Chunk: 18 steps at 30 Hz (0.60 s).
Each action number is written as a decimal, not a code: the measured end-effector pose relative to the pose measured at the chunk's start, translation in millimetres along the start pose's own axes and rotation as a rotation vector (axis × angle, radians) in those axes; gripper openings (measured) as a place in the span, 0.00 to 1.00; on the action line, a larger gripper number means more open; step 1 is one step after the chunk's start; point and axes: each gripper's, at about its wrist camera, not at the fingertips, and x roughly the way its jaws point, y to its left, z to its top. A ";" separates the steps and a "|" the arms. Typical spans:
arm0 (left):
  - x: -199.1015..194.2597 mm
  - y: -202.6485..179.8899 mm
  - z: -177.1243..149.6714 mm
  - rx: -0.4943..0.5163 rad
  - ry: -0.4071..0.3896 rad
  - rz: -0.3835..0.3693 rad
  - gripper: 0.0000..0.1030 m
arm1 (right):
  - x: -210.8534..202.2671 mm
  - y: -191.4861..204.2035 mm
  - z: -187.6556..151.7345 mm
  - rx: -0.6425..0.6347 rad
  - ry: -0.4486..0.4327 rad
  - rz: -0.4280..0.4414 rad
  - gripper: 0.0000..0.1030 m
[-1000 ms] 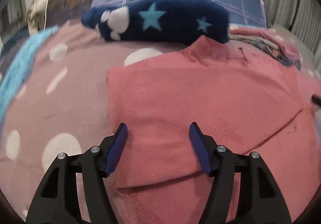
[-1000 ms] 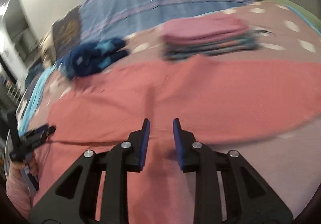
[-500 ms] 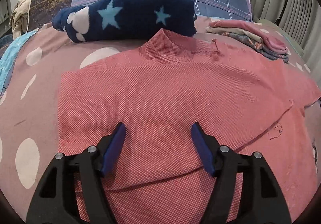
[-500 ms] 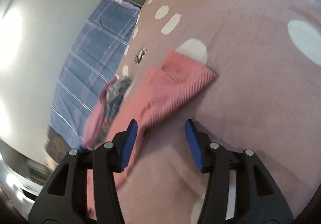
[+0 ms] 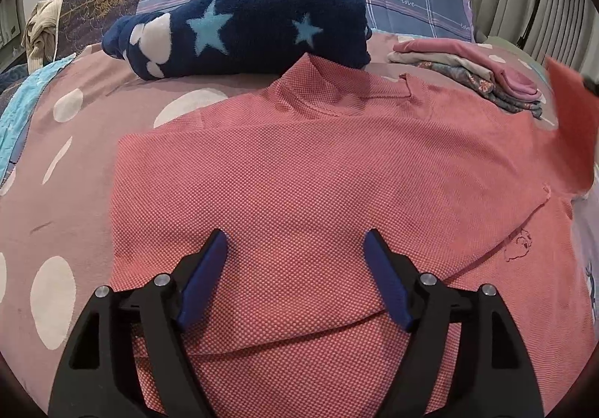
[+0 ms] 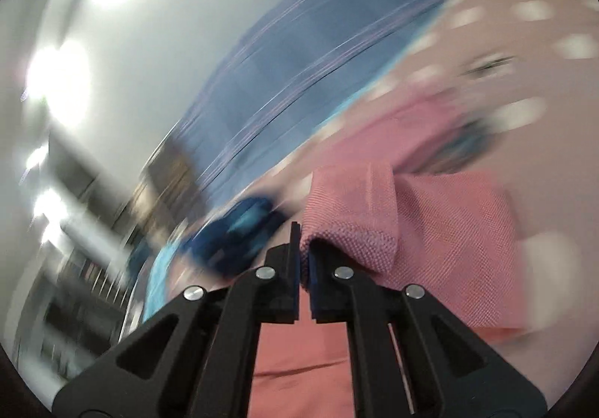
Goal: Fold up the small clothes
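Coral-red knit polo shirt (image 5: 318, 185) lies spread on the pink polka-dot bedspread (image 5: 56, 200), collar toward the pillows, its left side already turned in. The left gripper (image 5: 295, 249) hovers low over the shirt's body, jaws wide apart and empty, cloth directly ahead and beneath. At the far right a blurred red flap, the shirt's right sleeve (image 6: 411, 227), is raised. The right gripper (image 6: 304, 253) is clamped on its edge, so it is the hand placed to carry that side leftward across the shirt's long axis.
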 end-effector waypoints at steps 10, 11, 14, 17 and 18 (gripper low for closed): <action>-3.4 13.9 -1.5 -0.062 -0.020 -0.115 0.83 | 118.7 64.5 -121.9 -0.247 0.412 0.029 0.13; -4.3 16.0 -1.5 -0.072 -0.024 -0.131 0.83 | 117.3 62.3 -128.9 -0.241 0.420 0.020 0.20; -10.3 22.0 -1.3 -0.123 -0.041 -0.178 0.83 | 109.8 56.5 -129.9 -0.245 0.425 0.019 0.25; -18.3 28.7 2.0 -0.231 -0.045 -0.287 0.83 | 101.0 62.9 -133.2 -0.286 0.417 0.021 0.34; -20.8 29.2 4.4 -0.256 -0.047 -0.327 0.83 | 100.9 63.6 -129.4 -0.278 0.405 0.012 0.36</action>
